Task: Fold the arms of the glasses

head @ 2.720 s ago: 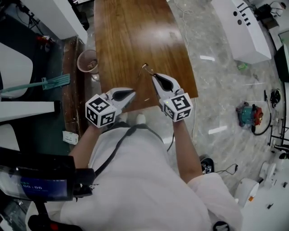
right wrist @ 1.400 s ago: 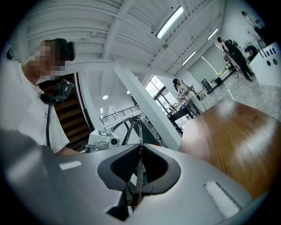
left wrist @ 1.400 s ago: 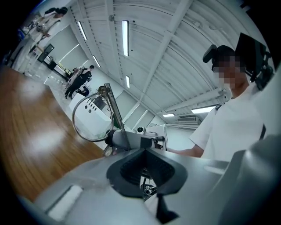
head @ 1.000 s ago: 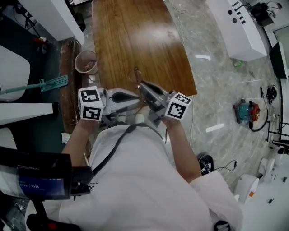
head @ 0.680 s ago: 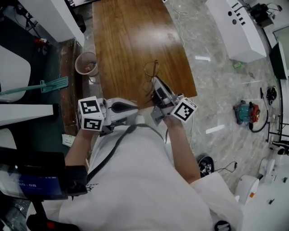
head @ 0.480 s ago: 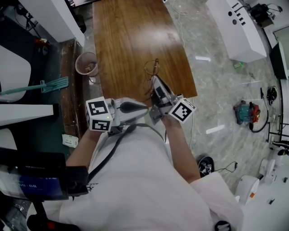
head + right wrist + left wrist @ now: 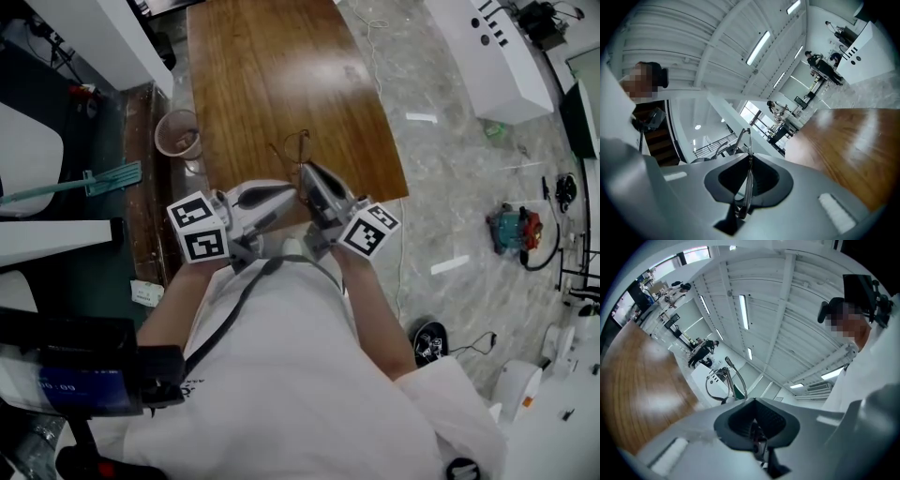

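Note:
The thin wire-framed glasses (image 7: 292,150) hang in the air over the wooden table (image 7: 272,75), near its front edge. My right gripper (image 7: 304,170) is shut on them; in the right gripper view the frame (image 7: 748,180) stands edge-on between the pads, with its top poking out past the tips. My left gripper (image 7: 287,191) comes in from the left, jaws shut, its tips close beside the right one's. In the left gripper view the glasses (image 7: 725,380) stand just beyond its fingertips (image 7: 752,401), one arm sticking up. I cannot tell whether it touches them.
A brownish bin (image 7: 178,131) stands on the floor left of the table, with a teal broom (image 7: 94,178) further left. White cabinets (image 7: 487,42) and a small machine (image 7: 514,230) are on the marble floor to the right.
The right gripper has carried the glasses a little left and nearer to me. The left gripper has swung up and forward, closing in on the right gripper's tips.

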### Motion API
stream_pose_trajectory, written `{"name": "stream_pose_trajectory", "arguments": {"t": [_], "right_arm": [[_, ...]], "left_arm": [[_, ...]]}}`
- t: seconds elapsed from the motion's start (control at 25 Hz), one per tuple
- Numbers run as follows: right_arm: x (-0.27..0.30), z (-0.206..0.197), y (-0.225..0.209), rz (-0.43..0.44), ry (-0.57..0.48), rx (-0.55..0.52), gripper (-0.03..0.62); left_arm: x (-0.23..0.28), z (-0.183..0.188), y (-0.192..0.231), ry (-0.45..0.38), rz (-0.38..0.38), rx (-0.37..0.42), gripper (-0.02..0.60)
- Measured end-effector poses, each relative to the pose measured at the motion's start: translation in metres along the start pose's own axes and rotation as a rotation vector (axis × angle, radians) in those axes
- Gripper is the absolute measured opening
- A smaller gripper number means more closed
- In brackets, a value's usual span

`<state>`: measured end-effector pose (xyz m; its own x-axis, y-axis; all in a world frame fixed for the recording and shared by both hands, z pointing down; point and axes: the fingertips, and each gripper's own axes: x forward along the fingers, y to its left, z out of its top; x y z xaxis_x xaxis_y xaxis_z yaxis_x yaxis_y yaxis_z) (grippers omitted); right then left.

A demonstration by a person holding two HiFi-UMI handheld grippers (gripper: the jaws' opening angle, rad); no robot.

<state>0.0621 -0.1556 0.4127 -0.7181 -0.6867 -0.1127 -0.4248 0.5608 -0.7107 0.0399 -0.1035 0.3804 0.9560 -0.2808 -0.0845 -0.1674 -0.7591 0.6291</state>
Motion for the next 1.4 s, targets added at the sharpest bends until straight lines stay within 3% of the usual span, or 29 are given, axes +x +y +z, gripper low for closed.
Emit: {"name": "stream_pose_trajectory", "arguments": {"t": [0.24, 0.44, 0.64, 0.76, 0.8, 0.84, 0.88, 0.96, 1.12, 1.4], "right_arm": [[0.003, -0.02, 0.012, 0.055, 0.122, -0.136, 0.028], [0.004, -0.026, 0.016, 0.081, 0.157, -0.161, 0.028], [0.001, -0.02, 0.007, 0.038, 0.127, -0.147, 0.028], [-0.004, -0.015, -0.002, -0.029, 0.088, -0.147, 0.028], [-0.005, -0.015, -0.005, -0.058, 0.086, -0.167, 0.028], [-0.006, -0.016, -0.007, -0.083, 0.089, -0.194, 0.028], [-0.006, -0.017, -0.007, -0.1, 0.096, -0.221, 0.028], [-0.005, -0.02, -0.004, -0.109, 0.105, -0.256, 0.028], [-0.002, -0.025, 0.003, -0.098, 0.116, -0.281, 0.028], [0.001, -0.024, 0.009, -0.11, 0.141, -0.354, 0.028]], "left_arm": [[-0.008, 0.007, 0.017, -0.039, 0.083, -0.012, 0.006], [-0.01, 0.007, 0.019, -0.05, 0.081, -0.033, 0.006], [-0.017, 0.009, 0.023, -0.076, 0.116, -0.021, 0.006], [-0.026, 0.005, 0.033, -0.061, 0.203, 0.046, 0.008], [-0.027, 0.003, 0.036, -0.045, 0.24, 0.078, 0.035], [-0.027, 0.001, 0.038, -0.027, 0.274, 0.109, 0.125], [-0.025, -0.001, 0.04, -0.011, 0.3, 0.132, 0.153], [-0.022, -0.004, 0.041, -0.003, 0.326, 0.143, 0.139], [-0.018, -0.004, 0.04, -0.019, 0.306, 0.097, 0.006], [-0.018, 0.0, 0.044, -0.036, 0.309, 0.041, 0.006]]}}
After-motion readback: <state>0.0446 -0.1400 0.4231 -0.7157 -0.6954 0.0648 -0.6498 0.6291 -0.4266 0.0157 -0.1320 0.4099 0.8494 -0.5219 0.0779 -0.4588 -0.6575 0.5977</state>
